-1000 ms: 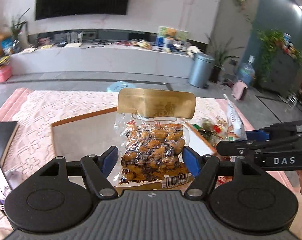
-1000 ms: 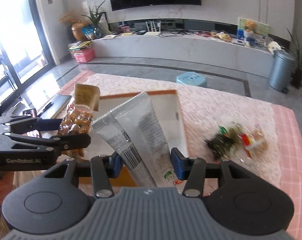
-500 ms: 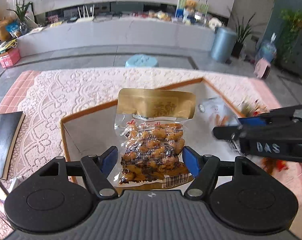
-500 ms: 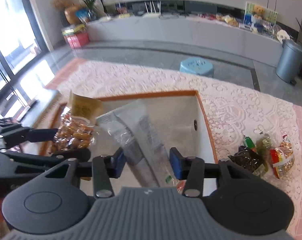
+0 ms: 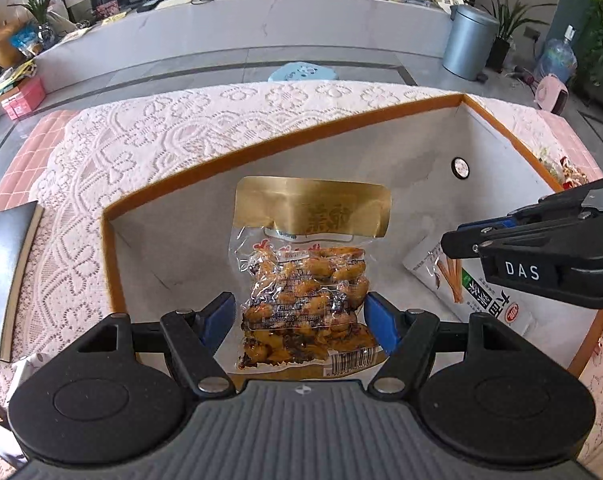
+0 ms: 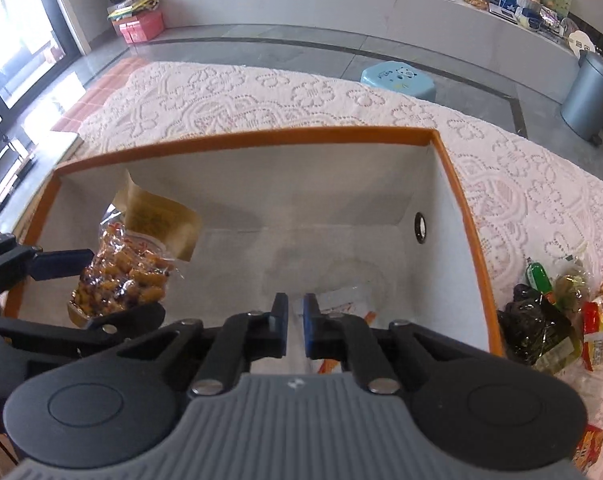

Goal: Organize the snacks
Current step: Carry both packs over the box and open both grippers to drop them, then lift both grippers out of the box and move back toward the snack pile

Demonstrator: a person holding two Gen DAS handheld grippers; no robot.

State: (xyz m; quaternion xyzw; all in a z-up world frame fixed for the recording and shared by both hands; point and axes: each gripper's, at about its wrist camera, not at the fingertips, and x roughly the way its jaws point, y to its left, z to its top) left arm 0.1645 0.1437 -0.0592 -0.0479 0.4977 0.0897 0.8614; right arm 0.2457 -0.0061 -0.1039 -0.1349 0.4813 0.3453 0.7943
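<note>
A white box with an orange rim [image 5: 261,148] [image 6: 241,140] sits on the lace tablecloth. My left gripper [image 5: 299,316] [image 6: 101,292] hangs inside the box's left part. It is shut on a clear packet of brown snacks with a gold top [image 5: 305,288] [image 6: 121,276], one pad pressing on each side. My right gripper [image 6: 296,312] [image 5: 461,236] is low in the box's right part, its jaws shut with nothing seen between them. A white snack packet with green print [image 5: 501,304] [image 6: 341,298] lies on the box floor under it.
Several loose snack packets [image 6: 549,320] lie on the tablecloth to the right of the box. A black notebook [image 5: 1,276] rests at the table's left edge. A blue stool [image 6: 397,78] and a grey bin [image 5: 469,46] stand on the floor beyond.
Both grippers have come down into the box. The right jaws have closed and the white packet has left them. The left gripper has kept hold of the brown snack packet.
</note>
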